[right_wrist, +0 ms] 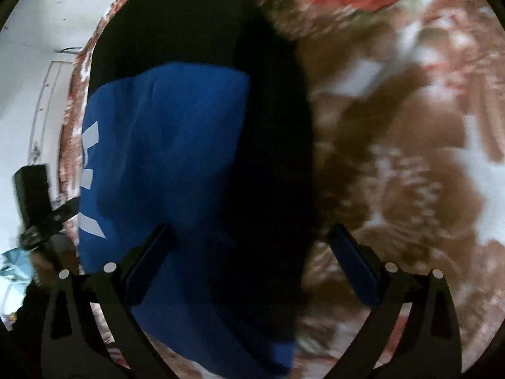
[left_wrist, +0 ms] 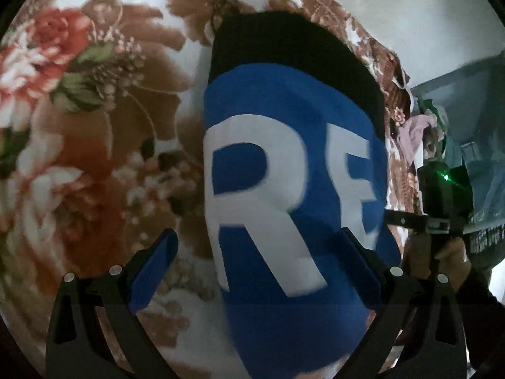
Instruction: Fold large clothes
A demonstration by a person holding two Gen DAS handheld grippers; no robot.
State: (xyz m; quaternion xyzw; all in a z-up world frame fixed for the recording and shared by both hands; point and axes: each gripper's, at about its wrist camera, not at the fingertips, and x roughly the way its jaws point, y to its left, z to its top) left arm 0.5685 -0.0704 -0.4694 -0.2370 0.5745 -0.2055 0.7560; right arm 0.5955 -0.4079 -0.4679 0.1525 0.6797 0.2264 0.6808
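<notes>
A folded blue and black garment [left_wrist: 284,164] with big white letters lies on a floral blanket [left_wrist: 94,126]. My left gripper [left_wrist: 257,249] hovers above its near end, open, with nothing between the fingers. At the right edge of the left wrist view a hand holds the other gripper [left_wrist: 442,208]. In the right wrist view the same garment [right_wrist: 176,145] shows a blue panel and a black part beside it. My right gripper [right_wrist: 246,243] stands open over it, its fingers apart and holding nothing.
The floral blanket [right_wrist: 410,158] covers the whole surface around the garment. A pale wall [left_wrist: 426,15] rises behind it. Pink and green clothes [left_wrist: 423,132] hang or lie past the blanket's right edge. The other gripper's body [right_wrist: 34,195] appears at the left of the right wrist view.
</notes>
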